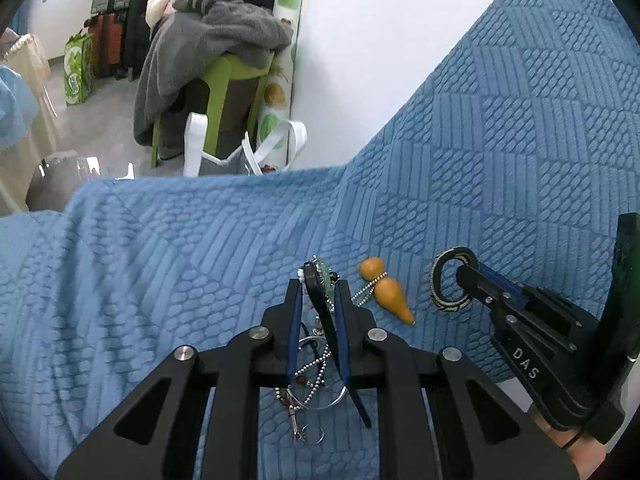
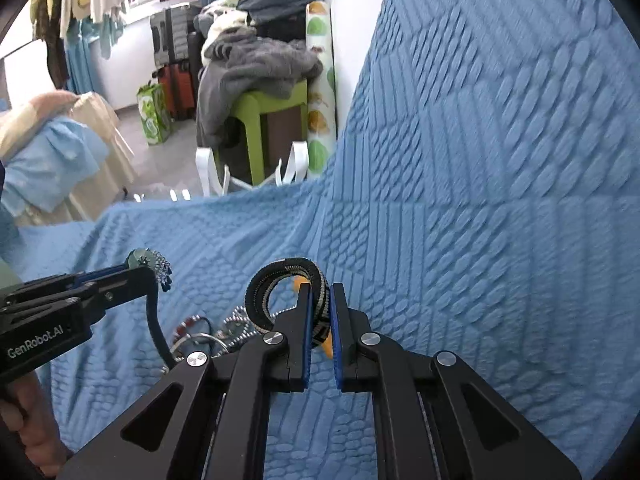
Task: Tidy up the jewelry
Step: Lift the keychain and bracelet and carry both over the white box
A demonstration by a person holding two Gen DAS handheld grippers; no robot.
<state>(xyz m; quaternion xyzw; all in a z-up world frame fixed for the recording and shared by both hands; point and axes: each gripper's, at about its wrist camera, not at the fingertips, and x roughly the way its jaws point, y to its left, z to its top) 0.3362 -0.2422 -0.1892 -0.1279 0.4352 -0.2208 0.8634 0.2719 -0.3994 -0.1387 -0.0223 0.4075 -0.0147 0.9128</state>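
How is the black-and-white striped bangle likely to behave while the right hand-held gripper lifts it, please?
The bangle probably stays rigid: its ring shape holds unsupported. Pinched only at one rim by the right hand-held gripper, it may pivot. It looks light.

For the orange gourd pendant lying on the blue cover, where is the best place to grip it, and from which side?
Grip the gourd pendant at its narrow waist, where the bead chain wraps it, coming from above with one finger either side. The two rounded bulbs would keep it from slipping. It lies flat on the cover, so a side approach looks awkward.
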